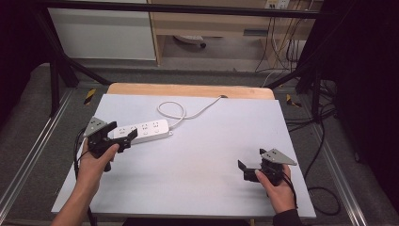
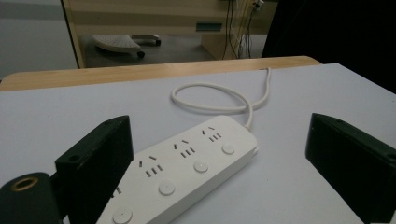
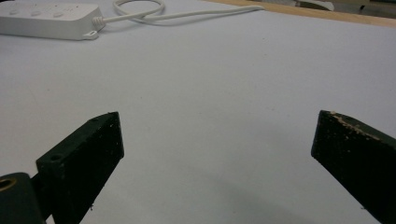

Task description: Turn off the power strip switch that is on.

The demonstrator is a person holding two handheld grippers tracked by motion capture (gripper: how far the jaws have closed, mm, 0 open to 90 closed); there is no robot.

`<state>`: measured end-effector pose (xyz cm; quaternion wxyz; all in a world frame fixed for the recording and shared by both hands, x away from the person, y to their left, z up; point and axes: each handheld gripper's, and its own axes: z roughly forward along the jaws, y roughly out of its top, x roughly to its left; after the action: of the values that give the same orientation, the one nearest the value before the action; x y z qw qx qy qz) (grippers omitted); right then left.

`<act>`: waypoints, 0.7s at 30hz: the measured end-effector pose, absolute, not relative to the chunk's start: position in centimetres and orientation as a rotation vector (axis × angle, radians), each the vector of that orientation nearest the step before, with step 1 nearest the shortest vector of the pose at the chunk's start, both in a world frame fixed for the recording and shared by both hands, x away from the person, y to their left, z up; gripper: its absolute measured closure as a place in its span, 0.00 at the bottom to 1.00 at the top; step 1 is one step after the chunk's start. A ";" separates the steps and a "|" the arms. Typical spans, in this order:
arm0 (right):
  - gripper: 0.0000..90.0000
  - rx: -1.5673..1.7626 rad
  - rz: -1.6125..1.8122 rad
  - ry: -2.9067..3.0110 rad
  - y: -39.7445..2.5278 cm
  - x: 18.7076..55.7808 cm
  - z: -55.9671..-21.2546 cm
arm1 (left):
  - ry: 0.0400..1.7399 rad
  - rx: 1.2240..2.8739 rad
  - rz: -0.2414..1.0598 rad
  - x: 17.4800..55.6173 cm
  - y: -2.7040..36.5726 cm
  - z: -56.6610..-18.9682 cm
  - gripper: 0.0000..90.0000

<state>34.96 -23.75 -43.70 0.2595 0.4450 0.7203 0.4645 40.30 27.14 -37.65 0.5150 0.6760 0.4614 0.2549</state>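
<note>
A white power strip (image 1: pixel 143 130) lies on the pale table cover, left of centre, its white cord (image 1: pixel 181 112) looping back to the table's far edge. My left gripper (image 1: pixel 123 130) is open at the strip's near left end, jaws spread to either side of it. In the left gripper view the power strip (image 2: pixel 187 168) runs between the two black jaws, with sockets and round buttons facing up. My right gripper (image 1: pixel 251 160) is open low over bare cover at the front right, nothing between its jaws. In the right gripper view the power strip (image 3: pixel 49 21) lies far off at top left.
The pale cover (image 1: pixel 197 155) spreads over a wooden table (image 1: pixel 188 90). A metal frame surrounds the table, with black cables on the floor at right (image 1: pixel 324 193). A white cabinet and wooden shelving stand beyond the far edge.
</note>
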 end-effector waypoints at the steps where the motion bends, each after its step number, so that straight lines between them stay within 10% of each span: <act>1: 0.03 1.200 1.262 1.950 -23.6 35.0 -43.7 | 1.111 1.628 0.611 40.5 27.0 -37.7 0.09; 21: 0.03 1.226 1.252 1.967 -24.0 35.2 -43.8 | 1.113 1.676 0.624 43.4 24.6 -39.3 0.10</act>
<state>35.21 -24.05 -43.85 0.2511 0.4505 0.7228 0.4600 43.36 24.55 -39.34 0.4947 0.6915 0.4592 0.2574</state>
